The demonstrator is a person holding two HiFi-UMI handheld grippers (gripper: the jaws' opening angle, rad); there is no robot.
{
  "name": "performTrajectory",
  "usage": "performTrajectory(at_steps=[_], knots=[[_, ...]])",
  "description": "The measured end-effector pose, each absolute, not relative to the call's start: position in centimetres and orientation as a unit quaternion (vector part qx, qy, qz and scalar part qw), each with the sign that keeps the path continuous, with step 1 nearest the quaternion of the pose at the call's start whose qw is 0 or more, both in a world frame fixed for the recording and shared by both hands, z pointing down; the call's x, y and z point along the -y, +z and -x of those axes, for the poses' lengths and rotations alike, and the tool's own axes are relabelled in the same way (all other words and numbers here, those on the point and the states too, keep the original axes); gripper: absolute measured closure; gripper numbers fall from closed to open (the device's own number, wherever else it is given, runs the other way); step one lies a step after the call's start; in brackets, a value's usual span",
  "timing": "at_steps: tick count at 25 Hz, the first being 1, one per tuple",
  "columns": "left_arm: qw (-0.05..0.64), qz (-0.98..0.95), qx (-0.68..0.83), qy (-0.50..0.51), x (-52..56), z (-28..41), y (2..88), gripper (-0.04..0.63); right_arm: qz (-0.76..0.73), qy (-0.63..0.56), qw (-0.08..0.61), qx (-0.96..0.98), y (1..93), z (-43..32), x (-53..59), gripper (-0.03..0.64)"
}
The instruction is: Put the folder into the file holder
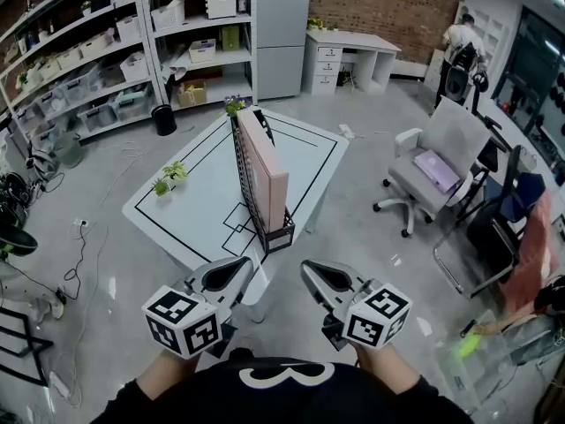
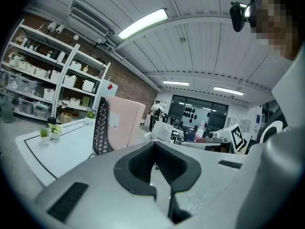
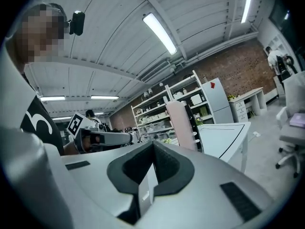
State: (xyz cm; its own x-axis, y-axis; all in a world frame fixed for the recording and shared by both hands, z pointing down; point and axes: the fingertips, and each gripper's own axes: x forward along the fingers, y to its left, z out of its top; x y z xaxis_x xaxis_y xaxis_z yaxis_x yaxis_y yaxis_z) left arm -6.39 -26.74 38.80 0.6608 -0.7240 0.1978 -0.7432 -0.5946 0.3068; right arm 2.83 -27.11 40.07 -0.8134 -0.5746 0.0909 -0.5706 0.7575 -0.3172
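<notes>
Head view first, nearest the body: finds the grey plastic left gripper with its marker cube (image 1: 240,268) and the matching grey right gripper (image 1: 311,270) held low and side by side, short of the table edge, each with dark ribbed jaws pressed together on nothing. Confirms the same in both gripper views: closed tips, no folder between them. Further out, meets the white rectangular table with black lines (image 1: 194,206), smooth and hard. On it, near the front corner, finds the black wire-mesh file holder (image 1: 250,193), upright, rigid, open-topped, with the pale pink slab-shaped folder (image 1: 265,162) already standing on edge inside, stiff-looking and smooth-faced. Judges the placing step as done. Calls for little next: perhaps only a check of the folder's seating, or a light nudge with closed tips; no lean readable from here. Beyond, notes small green potted plants (image 1: 172,175) well apart from the holder, then a grey swivel chair (image 1: 433,162) and white shelving with bins (image 1: 106,51) at the back.
</notes>
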Motion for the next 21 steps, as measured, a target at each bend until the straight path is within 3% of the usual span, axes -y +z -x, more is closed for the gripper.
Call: performTrajectory(at_steps=[21], knots=[[0.155,-0.899,0.409,0.033,21.7,3.3,37.7,0.589,0.298,-0.116,-0.011,-0.947,38.0,-4.9,21.5,0.614]])
